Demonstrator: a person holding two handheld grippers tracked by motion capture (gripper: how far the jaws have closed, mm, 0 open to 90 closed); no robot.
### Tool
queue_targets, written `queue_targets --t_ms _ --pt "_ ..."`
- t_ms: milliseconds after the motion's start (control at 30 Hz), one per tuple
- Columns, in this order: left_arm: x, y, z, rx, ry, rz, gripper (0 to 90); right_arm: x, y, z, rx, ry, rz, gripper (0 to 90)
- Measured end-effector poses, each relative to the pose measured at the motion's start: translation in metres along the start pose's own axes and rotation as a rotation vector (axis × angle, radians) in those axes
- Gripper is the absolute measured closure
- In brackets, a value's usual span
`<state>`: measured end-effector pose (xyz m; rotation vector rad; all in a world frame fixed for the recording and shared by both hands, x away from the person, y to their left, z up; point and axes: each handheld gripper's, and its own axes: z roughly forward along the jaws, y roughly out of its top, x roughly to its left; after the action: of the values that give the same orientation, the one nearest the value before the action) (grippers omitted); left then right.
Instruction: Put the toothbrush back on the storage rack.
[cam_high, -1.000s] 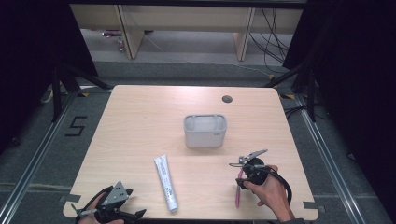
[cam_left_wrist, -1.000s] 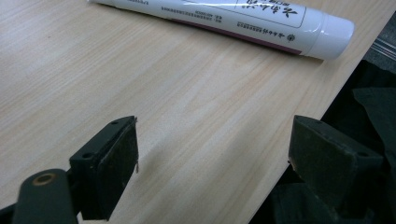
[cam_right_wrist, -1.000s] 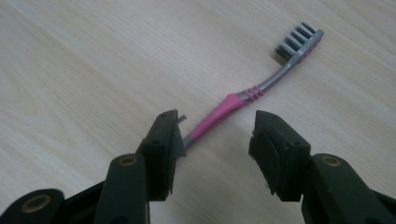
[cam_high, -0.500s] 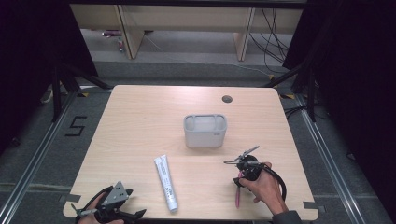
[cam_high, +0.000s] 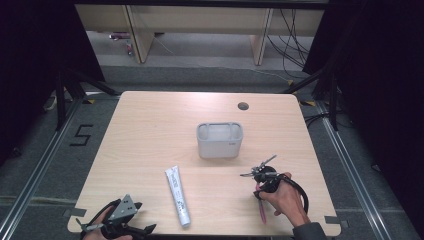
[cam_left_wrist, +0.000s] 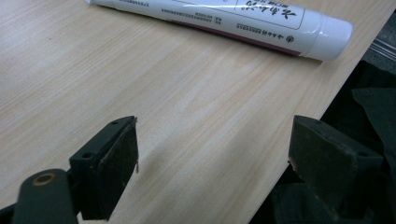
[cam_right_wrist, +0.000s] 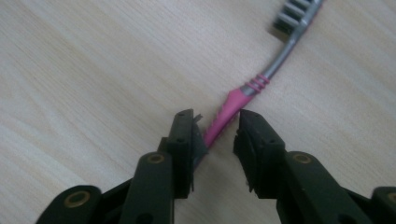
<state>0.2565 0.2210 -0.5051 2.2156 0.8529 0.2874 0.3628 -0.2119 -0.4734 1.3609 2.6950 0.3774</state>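
A pink toothbrush (cam_right_wrist: 252, 86) with a grey neck lies on the wooden table (cam_high: 150, 140), seen in the high view as a pink toothbrush (cam_high: 262, 207) near the front right. My right gripper (cam_right_wrist: 215, 116) straddles its handle. The jaws have just been closing; the handle lies against the left pad, with a gap to the right pad. From above, a hand holds the right gripper (cam_high: 260, 183) over the brush. My left gripper (cam_left_wrist: 215, 135) rests open at the front left edge, empty. A white toothpaste tube (cam_left_wrist: 233, 21) lies beyond it.
A grey rectangular container (cam_high: 220, 140) stands mid-table. The toothpaste tube (cam_high: 178, 196) lies lengthwise at the front centre, cap toward the edge. A round cable hole (cam_high: 243, 106) is at the back right. The left gripper (cam_high: 134, 227) sits by the table's front edge.
The right gripper has edged slightly left over the toothbrush and tipped toward it. The left gripper, the tube and the container have not moved.
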Motion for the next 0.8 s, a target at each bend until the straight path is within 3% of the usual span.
queue_targets --t_ms 267,533,600,700,733,800 --pt "0.000 0.000 0.000 0.002 -0.003 0.002 15.5 -0.011 0.002 0.001 0.063 0.007 -0.006 76.0" --pt "0.000 0.000 0.000 0.008 0.003 0.007 15.5 -0.013 0.008 0.002 0.138 0.021 -0.011 75.7" --pt "0.000 0.000 0.000 0.016 0.004 0.018 15.5 -0.013 0.012 0.002 0.176 0.009 -0.023 77.1" --pt "0.000 0.000 0.000 0.011 0.005 0.011 15.5 -0.012 0.014 0.002 0.195 -0.001 -0.001 78.2" --pt "0.000 0.000 0.000 0.004 0.001 0.007 15.5 -0.015 0.015 0.004 0.190 0.006 -0.040 79.1" --pt "0.000 0.000 -0.001 0.003 0.002 0.009 15.5 -0.016 0.016 0.004 0.194 0.001 -0.044 80.9"
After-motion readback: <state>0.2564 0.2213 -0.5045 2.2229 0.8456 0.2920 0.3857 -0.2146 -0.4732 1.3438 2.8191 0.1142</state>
